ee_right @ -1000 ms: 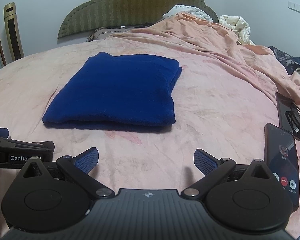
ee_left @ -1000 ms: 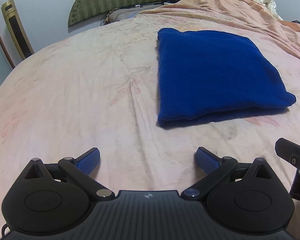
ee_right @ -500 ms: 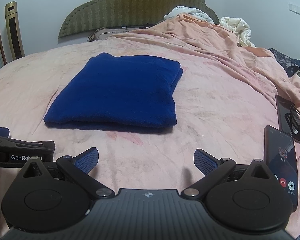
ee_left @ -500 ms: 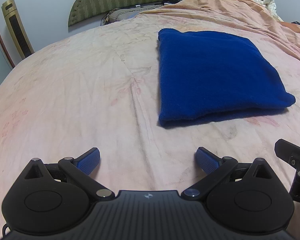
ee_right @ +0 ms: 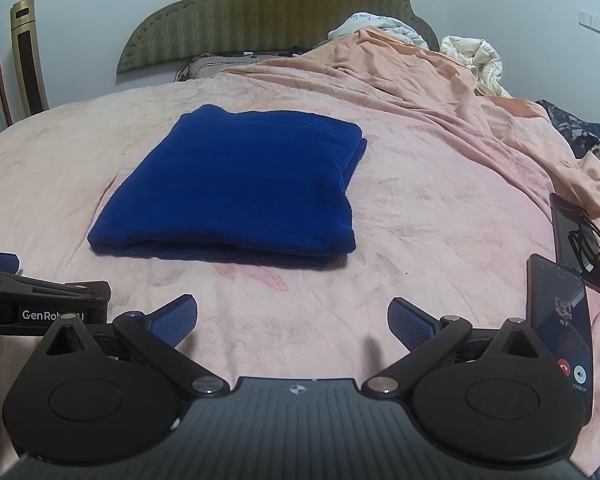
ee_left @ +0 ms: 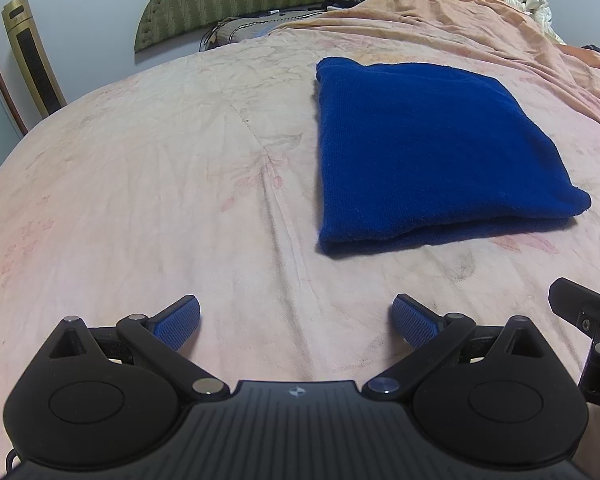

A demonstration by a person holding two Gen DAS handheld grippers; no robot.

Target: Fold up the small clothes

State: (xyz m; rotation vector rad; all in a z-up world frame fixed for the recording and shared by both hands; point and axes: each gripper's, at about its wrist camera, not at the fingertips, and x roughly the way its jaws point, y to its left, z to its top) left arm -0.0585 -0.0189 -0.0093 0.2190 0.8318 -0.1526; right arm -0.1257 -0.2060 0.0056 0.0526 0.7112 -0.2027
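Blue garment [ee_right: 236,184], folded into a thick rectangle, is seen lying flat on a pink bedsheet [ee_right: 420,216], ahead of both grippers and touched by neither. In the left wrist view the garment [ee_left: 432,148] is placed ahead and to the right; in the right wrist view it is placed ahead and slightly to the left. Its fabric is shown as soft and fleecy, with a rounded fold along the near edge and stacked layers visible at the right side.

Left gripper [ee_left: 296,318] is held released, its jaws spread wide over bare sheet, with nothing between them. Right gripper [ee_right: 292,318] is likewise spread wide and empty, held low near the sheet. Ribbed blue pads are seen on black plastic fingers.

No containers are shown. Compared with a second ago, almost nothing is changed: the garment is kept in the same place and shape, and both grippers are kept apart and empty, with only a slight shift in framing.

The sheet is shown wrinkled, with a faint floral print. An orange blanket [ee_right: 412,80] is bunched at the far right. A green padded headboard [ee_right: 260,16] with a scalloped top is set against the wall. Two phones are laid at the right edge, the nearer phone [ee_right: 562,320] lit with a call screen.
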